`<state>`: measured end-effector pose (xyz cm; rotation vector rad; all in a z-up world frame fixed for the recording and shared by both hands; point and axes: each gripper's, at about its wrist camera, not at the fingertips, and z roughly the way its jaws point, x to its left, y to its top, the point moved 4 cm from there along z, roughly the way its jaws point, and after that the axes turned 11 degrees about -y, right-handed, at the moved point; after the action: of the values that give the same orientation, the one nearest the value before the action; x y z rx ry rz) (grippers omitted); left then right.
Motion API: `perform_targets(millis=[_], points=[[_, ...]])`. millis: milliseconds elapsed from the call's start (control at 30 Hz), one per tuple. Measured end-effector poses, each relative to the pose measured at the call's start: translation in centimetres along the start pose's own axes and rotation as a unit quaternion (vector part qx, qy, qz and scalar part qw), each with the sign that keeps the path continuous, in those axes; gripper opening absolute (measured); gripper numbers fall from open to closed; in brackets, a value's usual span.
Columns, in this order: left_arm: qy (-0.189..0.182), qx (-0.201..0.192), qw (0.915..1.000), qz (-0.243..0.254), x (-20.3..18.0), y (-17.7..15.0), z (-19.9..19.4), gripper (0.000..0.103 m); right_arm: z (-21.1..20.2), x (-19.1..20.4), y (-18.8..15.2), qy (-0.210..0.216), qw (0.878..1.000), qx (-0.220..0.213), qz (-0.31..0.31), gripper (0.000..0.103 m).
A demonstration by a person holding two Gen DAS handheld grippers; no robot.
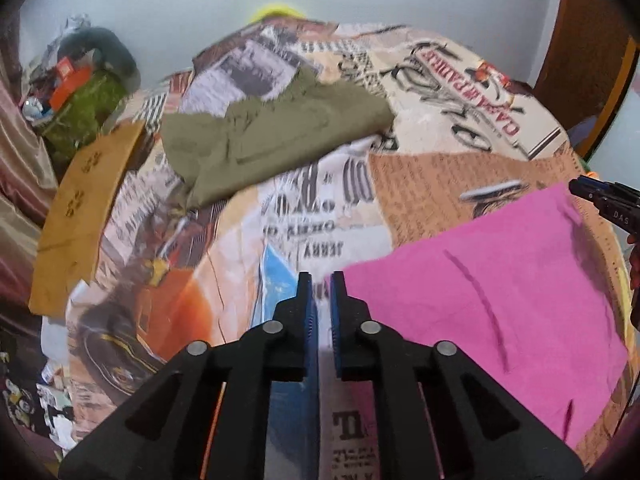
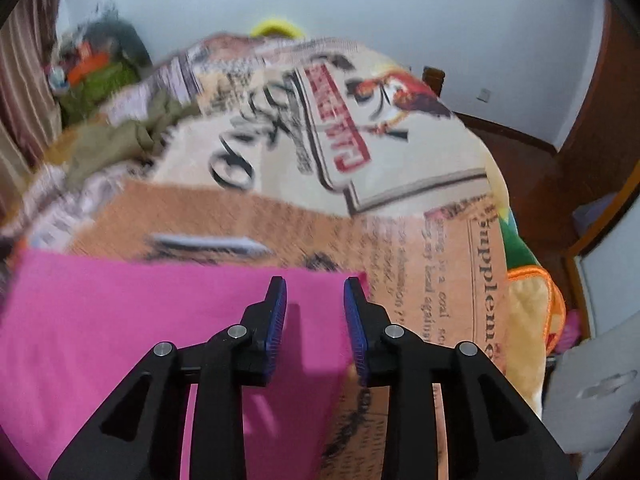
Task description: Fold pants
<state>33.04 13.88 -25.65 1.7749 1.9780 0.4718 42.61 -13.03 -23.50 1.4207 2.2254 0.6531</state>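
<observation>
Pink pants (image 1: 492, 288) lie folded flat on a bed covered by a newspaper-print blanket (image 1: 340, 200); they also show in the right wrist view (image 2: 140, 320). My left gripper (image 1: 319, 280) hovers at the pants' left edge, jaws nearly closed with a narrow gap and nothing between them. My right gripper (image 2: 315, 286) is open above the pants' far right corner, holding nothing. Its tip shows at the right edge of the left wrist view (image 1: 600, 196).
An olive green garment (image 1: 272, 136) lies crumpled farther back on the bed, also in the right wrist view (image 2: 120, 140). A yellow-brown cloth (image 1: 84, 216) hangs at the bed's left. A cluttered pile (image 1: 88, 92) stands at the back left. A wooden door (image 1: 588, 52) is at right.
</observation>
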Motion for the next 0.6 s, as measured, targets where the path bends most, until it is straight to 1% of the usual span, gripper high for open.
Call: perform_targets(millis=[33, 67, 100, 133, 200, 267, 367, 433, 500, 533, 600], points=[[-0.002, -0.003, 1.0000, 0.002, -0.2, 0.3, -0.2, 0.033, -0.7, 0.5, 0.4, 0.013, 1.000, -0.005, 0.001, 0.027], [-0.004, -0.010, 0.9999, 0.005, -0.6, 0.6, -0.4, 0.042, -1.4, 1.1, 0.7, 0.025, 1.000, -0.009, -0.002, 0.028], [-0.006, -0.022, 0.9997, 0.010, -1.1, 1.0, -0.7, 0.054, -2.0, 1.8, 0.9, 0.037, 0.999, -0.013, -0.005, 0.033], [-0.006, -0.028, 0.9995, 0.015, -1.5, 1.2, -0.8, 0.056, -2.5, 2.7, 1.1, 0.050, 0.999, -0.019, -0.008, 0.040], [-0.010, -0.023, 0.9993, 0.030, -2.6, 1.5, -0.4, 0.056, -3.5, 4.8, 1.5, 0.073, 0.997, -0.030, -0.017, 0.047], [-0.021, -0.009, 0.9991, 0.037, -3.4, 1.5, 0.4, 0.056, -3.7, 6.7, 1.6, 0.100, 0.994, -0.026, -0.027, 0.047], [-0.026, 0.014, 0.9985, 0.047, -4.3, 1.0, 2.0, 0.056, -2.8, 9.4, 1.3, 0.130, 0.991, -0.003, -0.036, 0.047], [-0.025, 0.040, 0.9974, 0.054, -4.6, 0.4, 3.5, 0.056, -1.6, 10.9, 0.8, 0.146, 0.988, 0.025, -0.047, 0.047], [-0.027, 0.069, 0.9959, 0.053, -4.4, -0.4, 5.0, 0.057, -0.1, 12.0, -0.1, 0.151, 0.985, 0.059, -0.055, 0.047], [-0.029, 0.073, 0.9955, 0.052, -4.3, -0.7, 5.3, 0.058, 0.3, 12.5, -0.7, 0.156, 0.983, 0.074, -0.056, 0.047], [-0.031, 0.069, 0.9959, 0.049, -4.1, -1.0, 5.3, 0.062, 1.4, 13.4, -2.0, 0.169, 0.976, 0.116, -0.069, 0.047]])
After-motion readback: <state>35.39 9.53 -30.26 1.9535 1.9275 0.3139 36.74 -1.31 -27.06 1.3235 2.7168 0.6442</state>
